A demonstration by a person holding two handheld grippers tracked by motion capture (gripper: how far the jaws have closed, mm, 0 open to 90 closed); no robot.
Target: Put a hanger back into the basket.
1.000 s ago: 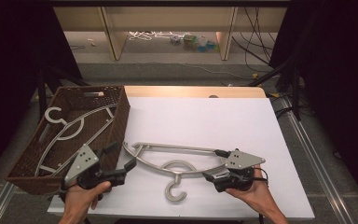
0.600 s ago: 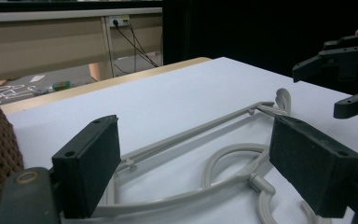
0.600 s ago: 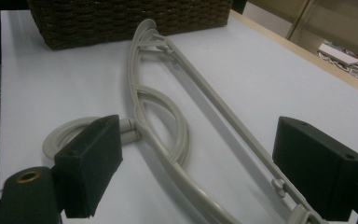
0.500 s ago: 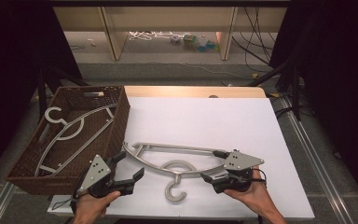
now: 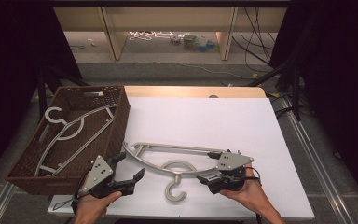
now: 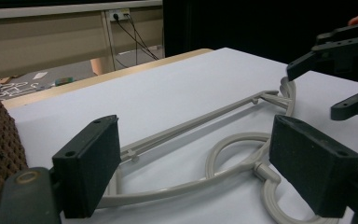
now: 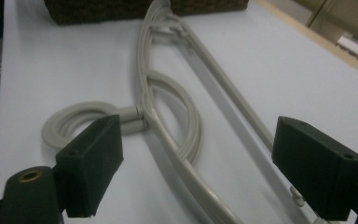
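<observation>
Low at the near-left corner of the white table top [image 5: 205, 116], the person's left hand [image 5: 89, 207] reaches in from the bottom edge and angles the left gripper [image 5: 126, 170] forward and to the right. Its two black jaws stand wide apart and grip nothing; in the left gripper view the pale grey plastic clothes hanger [image 6: 205, 154] lies flat on the table beyond and between them. Just left of that gripper sits the brown woven basket [image 5: 116, 126] with another grey hanger [image 5: 70, 135] lying inside; its right wall stands close to the near hanger's left end. That hanger stretches across the near middle of the table, its hook [image 5: 175, 189] curling toward the person. At its right end the right hand [image 5: 247, 189] holds the right gripper [image 5: 209, 165] low and pointing left, jaws spread wide to either side of the hanger's arm without closing on it. Bare white surface lies open beyond the hanger and to the right.
</observation>
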